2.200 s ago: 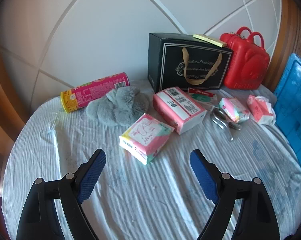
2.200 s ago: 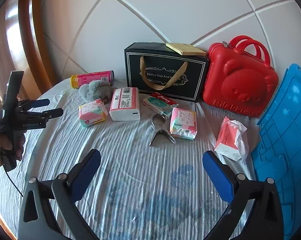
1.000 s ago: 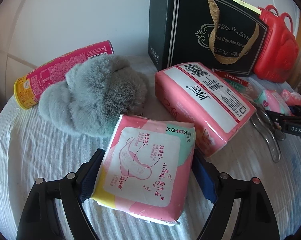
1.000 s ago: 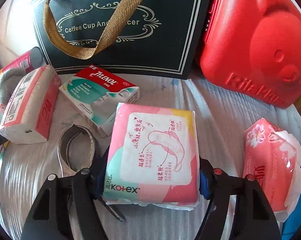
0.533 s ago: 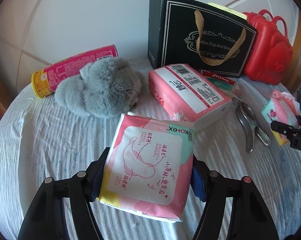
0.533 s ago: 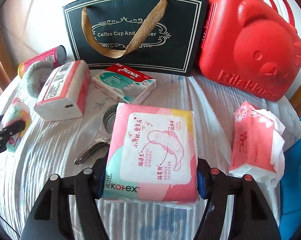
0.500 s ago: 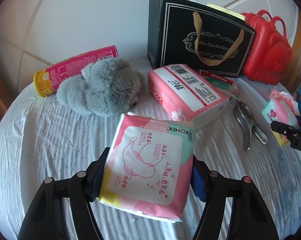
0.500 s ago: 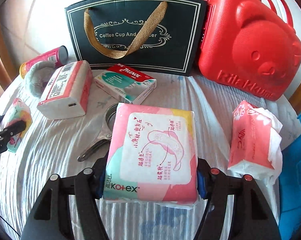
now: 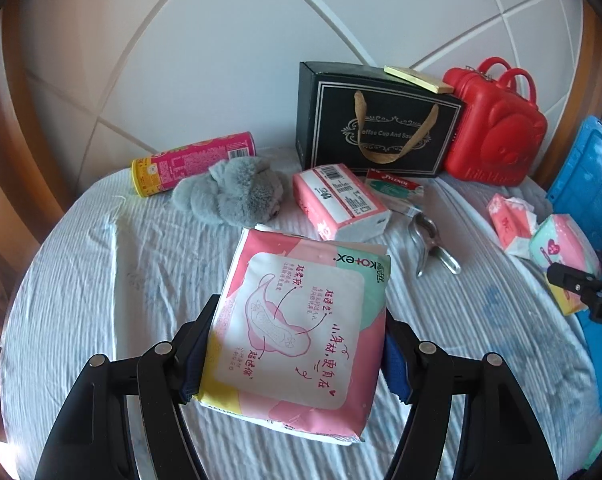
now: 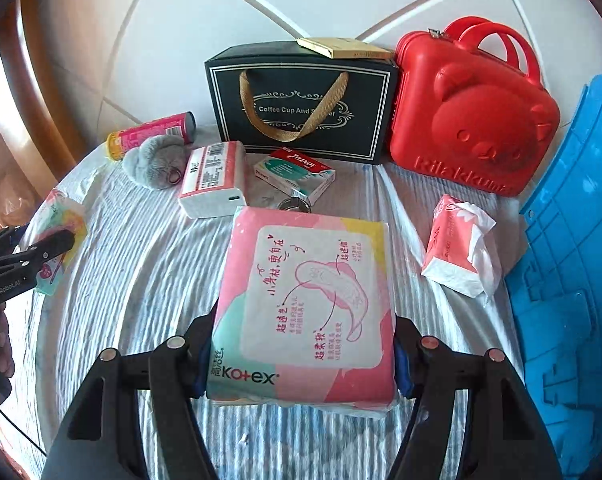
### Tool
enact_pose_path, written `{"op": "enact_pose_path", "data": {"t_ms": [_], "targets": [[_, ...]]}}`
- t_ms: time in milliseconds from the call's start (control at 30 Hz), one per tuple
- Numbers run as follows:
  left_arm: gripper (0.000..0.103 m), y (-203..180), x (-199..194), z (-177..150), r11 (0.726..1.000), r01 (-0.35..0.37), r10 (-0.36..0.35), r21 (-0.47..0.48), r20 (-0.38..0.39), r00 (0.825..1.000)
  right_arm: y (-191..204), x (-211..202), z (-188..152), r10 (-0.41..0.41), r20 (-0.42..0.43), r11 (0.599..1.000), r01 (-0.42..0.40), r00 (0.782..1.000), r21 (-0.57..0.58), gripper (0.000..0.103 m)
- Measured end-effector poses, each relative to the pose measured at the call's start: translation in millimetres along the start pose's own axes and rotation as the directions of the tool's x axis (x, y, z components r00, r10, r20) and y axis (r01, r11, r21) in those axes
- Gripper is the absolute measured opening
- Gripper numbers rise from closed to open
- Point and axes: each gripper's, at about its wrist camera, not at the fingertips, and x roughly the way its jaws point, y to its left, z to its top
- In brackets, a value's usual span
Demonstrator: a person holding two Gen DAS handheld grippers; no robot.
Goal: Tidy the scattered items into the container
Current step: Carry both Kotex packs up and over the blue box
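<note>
White ribbed bedsheet [image 9: 101, 280] lay before the black gift box [image 9: 373, 120]. My left gripper [image 9: 297, 344] and right gripper [image 10: 301, 344] each clamped a Kotex pack [image 9: 301, 320], lifted off it since a second earlier.

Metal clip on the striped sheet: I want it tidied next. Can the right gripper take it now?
Probably not: the right gripper is full, shut on a pink pad pack; that hides most of the metal clip.
</note>
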Motion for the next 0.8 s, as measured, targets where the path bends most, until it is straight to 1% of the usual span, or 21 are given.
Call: {"op": "enact_pose_path", "data": {"t_ms": [100,167,267,333,433,600,800], "targets": [[0.069,-6,-32,-4,1.000,-0.014,0.014,-0.026,0.020,1.000,8,-29,-6,0.008,0.005,1.000,-0.008,1.000,-0.005,0.065],[0.069,-14,-52,-9,0.998,-0.056,0.057,-0.014,0.032,0.998,15,-49,-11,0.012,0.011,1.000,-0.011,1.000,-0.018,0.065],[0.069,-16,-77,-16,0.996,-0.081,0.083,-0.040,0.043,0.996,23,-77,-19,0.027,0.018,0.999,-0.027,0.999,-0.030,0.065],[0.069,-16,-91,-20,0.994,-0.086,0.089,-0.070,0.039,0.995,27,-93,-25,0.045,0.022,0.998,-0.044,0.999,-0.035,0.065],[0.069,-21,-111,-26,0.991,-0.119,0.121,-0.068,0.032,0.992,32,-118,-37,0.059,0.036,0.996,-0.057,0.998,-0.069,0.065],[0.069,-30,-146,-35,0.986,-0.143,0.146,-0.085,0.037,0.989,32,-153,-54,0.102,0.042,0.993,-0.098,0.994,-0.072,0.065],[0.069,-46,-192,-40,0.980,-0.164,0.170,-0.109,0.047,0.984,27,-188,-62,0.137,0.067,0.989,-0.132,0.988,-0.073,0.065]]}}
